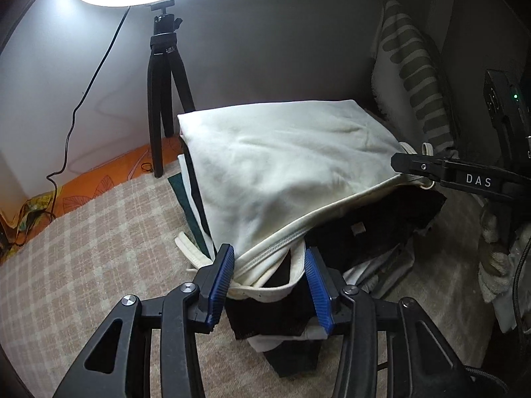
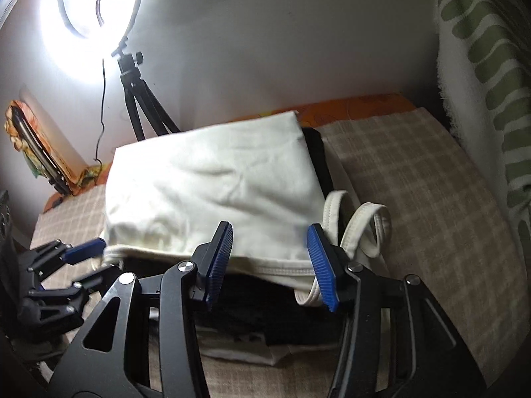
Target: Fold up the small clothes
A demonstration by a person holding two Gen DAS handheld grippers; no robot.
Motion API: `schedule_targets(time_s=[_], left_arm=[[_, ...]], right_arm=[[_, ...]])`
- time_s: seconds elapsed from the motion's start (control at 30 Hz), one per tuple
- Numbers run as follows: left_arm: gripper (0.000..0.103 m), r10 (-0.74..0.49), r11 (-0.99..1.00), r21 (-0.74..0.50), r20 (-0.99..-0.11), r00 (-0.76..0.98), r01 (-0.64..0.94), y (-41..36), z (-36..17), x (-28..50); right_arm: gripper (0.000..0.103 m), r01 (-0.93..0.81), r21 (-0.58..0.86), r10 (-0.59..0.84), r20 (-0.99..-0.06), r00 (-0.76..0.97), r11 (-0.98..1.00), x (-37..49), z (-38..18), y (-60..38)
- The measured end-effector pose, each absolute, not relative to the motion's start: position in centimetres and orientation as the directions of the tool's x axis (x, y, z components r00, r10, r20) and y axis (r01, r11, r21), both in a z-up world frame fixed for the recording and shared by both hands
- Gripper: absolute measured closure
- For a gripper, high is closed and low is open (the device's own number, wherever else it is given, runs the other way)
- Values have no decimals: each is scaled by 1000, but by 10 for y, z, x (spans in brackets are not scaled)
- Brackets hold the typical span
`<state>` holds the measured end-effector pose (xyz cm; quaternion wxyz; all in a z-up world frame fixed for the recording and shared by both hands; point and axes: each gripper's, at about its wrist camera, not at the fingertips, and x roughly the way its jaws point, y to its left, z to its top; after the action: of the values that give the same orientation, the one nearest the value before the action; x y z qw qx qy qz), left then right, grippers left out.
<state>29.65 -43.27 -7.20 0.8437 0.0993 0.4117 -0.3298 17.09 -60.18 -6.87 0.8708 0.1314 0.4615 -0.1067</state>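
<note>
We see a checked cloth (image 1: 83, 248) filling the lower half of both views, with a striped pillow (image 2: 481, 66) at the upper right and a ring light (image 2: 89, 3) on its tripod (image 1: 166, 106) at the upper left. In mid-frame a cream garment (image 1: 282, 165) lies spread atop a pile (image 1: 365, 225) of dark and white clothes. Our left gripper (image 1: 269, 285) has its jaws apart around the garment's near hem at bottom centre, and our right gripper (image 2: 270, 262) likewise stands open at the hem, beside white straps (image 2: 365, 229).
</note>
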Motion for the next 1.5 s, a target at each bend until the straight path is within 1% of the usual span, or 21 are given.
schedule_targets(time_s=[0.13,0.27,0.33,0.4,0.5,0.67,0.73,0.77,0.83,0.87,1.07,1.13,1.2,1.37,1.47,1.5], left_arm=[[58,-477,763,-101,-755,451,638,-422,-64,282],[42,-479,775,-110,-744,465,622,-407,-52,268],[40,-484,781,-116,-734,476,614,-397,-44,260],[29,-479,790,-114,-727,491,603,-388,-35,250],[26,-487,797,-117,-705,515,592,-371,-20,232],[21,-501,803,-119,-666,553,584,-342,5,197],[19,-510,804,-124,-646,568,581,-330,14,182],[17,-511,807,-125,-637,577,577,-324,19,174],[15,-513,811,-128,-624,589,572,-313,26,160],[14,-515,812,-131,-619,593,569,-307,29,153],[5,-512,827,-135,-583,631,547,-275,45,110],[3,-512,828,-126,-566,646,547,-266,49,96],[1,-511,830,-115,-552,660,546,-259,51,83],[1,-498,840,-101,-534,683,533,-245,51,59],[1,-495,843,-100,-527,691,528,-238,49,49],[1,-493,844,-98,-525,694,527,-236,48,46]], right_arm=[[53,315,105,-94,-825,557,943,154,-56,-597],[53,316,112,-100,-806,584,942,140,-33,-588],[53,314,124,-95,-795,600,941,131,-22,-580],[53,314,125,-98,-788,608,941,123,-13,-570],[48,313,128,-101,-776,622,941,108,1,-553],[47,309,147,-99,-748,656,940,77,32,-528],[41,303,149,-99,-736,670,941,66,44,-519],[39,299,142,-105,-727,679,944,59,51,-511],[30,292,131,-114,-714,691,948,49,60,-500],[28,288,128,-117,-706,699,949,43,65,-494],[27,275,145,-108,-673,732,951,9,86,-462],[15,274,129,-121,-666,736,953,1,88,-452],[10,269,116,-131,-653,746,956,-10,91,-439],[7,264,123,-129,-636,761,957,-32,90,-418],[0,273,139,-130,-623,771,952,-40,87,-411],[0,280,140,-137,-619,773,950,-42,86,-410]])
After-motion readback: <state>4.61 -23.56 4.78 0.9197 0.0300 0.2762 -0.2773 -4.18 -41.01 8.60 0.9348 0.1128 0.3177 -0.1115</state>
